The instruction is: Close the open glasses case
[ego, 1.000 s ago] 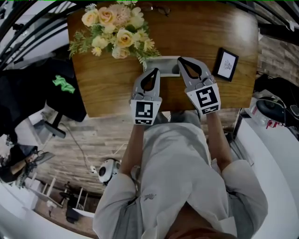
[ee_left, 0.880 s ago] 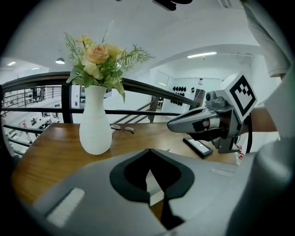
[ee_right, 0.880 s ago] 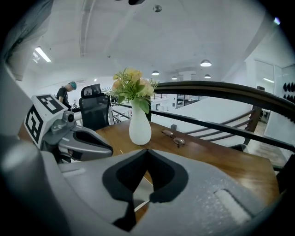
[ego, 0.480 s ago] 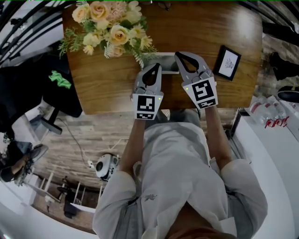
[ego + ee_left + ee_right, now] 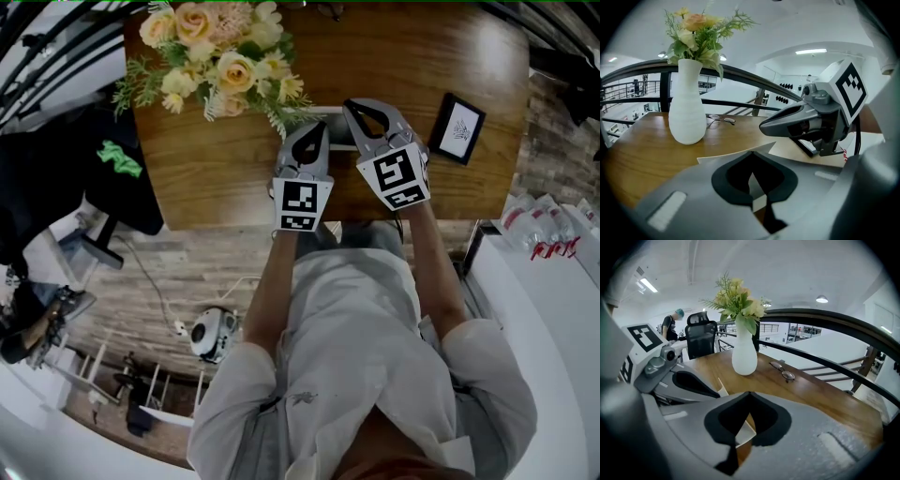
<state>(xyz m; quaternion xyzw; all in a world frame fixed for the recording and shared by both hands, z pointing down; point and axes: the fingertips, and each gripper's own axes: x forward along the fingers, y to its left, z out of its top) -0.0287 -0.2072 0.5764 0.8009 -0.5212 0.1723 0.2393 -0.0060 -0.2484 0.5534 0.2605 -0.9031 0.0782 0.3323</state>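
Glasses case (image 5: 335, 129) sits open on the near-middle of the wooden table (image 5: 225, 173). Its pale lid flap looks raised, and from above most of it is covered by the two tools. L gripper (image 5: 315, 128) is at the case's left end. R gripper (image 5: 349, 106) is at its right end & a bit farther in.

Both have jaws brought together, tips meeting, nothing pinched btwn them. The pale case only shows through the gap below the tips in each gripper view. Prob. deliberate: closed tips make a blunt pusher, fine for nudging a lid over w/o a grasp. One gripper per end looks meant to stop the case skidding or twisting while the flap folds. Whether either tip actually touches the case, can't tell.

Judgement: closing not done yet, lid not down. Next move likely needs a push on the raised flap toward the base, w/ the other gripper bracing.

Outward: white vase (image 5: 686, 110) w/ flowers (image 5: 216, 56) stands far-left of the case, near enough that a wide swing of the L gripper could clip it. Spectacles (image 5: 783, 372) lie loose on the far side of the table, past the vase, not in the case. Small framed picture (image 5: 457, 128) is right of the case, apart from the R gripper.
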